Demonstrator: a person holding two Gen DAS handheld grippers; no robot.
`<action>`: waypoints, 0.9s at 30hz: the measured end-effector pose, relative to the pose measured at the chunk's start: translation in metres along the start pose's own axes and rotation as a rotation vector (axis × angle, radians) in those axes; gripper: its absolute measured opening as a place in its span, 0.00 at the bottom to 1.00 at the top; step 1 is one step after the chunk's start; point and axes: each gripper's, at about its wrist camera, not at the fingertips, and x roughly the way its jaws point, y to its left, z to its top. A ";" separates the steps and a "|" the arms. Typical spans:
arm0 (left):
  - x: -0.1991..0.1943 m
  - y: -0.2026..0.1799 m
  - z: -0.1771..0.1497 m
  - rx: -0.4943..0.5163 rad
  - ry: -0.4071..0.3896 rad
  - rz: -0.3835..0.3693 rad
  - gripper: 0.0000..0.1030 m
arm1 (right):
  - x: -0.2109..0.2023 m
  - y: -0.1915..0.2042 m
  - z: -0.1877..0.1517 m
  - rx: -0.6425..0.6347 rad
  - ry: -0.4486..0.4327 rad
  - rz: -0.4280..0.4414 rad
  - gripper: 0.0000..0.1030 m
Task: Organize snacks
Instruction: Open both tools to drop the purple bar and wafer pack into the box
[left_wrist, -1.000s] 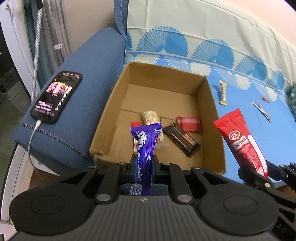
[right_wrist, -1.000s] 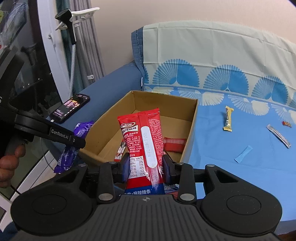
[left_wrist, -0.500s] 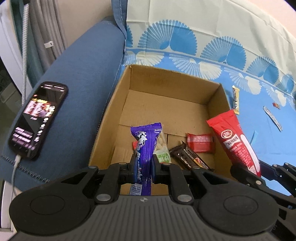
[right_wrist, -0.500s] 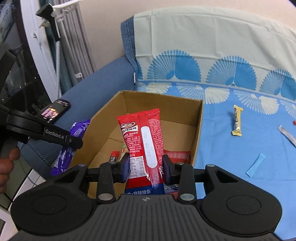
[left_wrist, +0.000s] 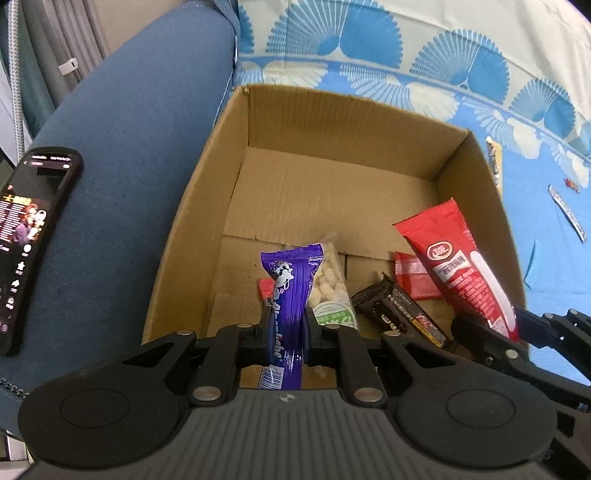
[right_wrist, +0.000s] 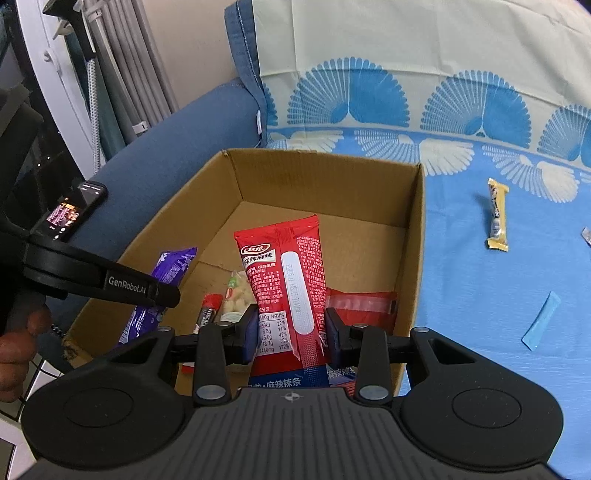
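Gripping a purple snack bar (left_wrist: 286, 295), your left gripper (left_wrist: 285, 332) is clamped nearly shut on it, above the cardboard box (left_wrist: 332, 122). Your right gripper (right_wrist: 291, 332) pinches a red snack pack (right_wrist: 286, 280), jaws partway closed, also over the box. Inside: small red, dark & white-green packets. Box sits on blue-patterned sofa cover (right_wrist: 480, 295); phone (left_wrist: 29, 236) on armrest.

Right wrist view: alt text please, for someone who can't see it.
The right gripper holds a red snack packet upright over an open cardboard box on a blue patterned sofa cover. At left, the left gripper holds a purple snack bar above the same box; a yellow bar and a blue sachet lie on the cover.
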 end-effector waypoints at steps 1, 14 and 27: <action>0.003 0.000 0.000 0.002 0.006 0.002 0.15 | 0.003 -0.001 0.000 0.001 0.004 -0.001 0.37; -0.001 0.009 0.002 -0.013 -0.076 0.057 1.00 | 0.016 -0.003 0.012 0.000 0.002 0.015 0.79; -0.063 0.022 -0.078 -0.060 -0.042 0.104 1.00 | -0.065 0.030 -0.035 -0.049 0.016 -0.001 0.92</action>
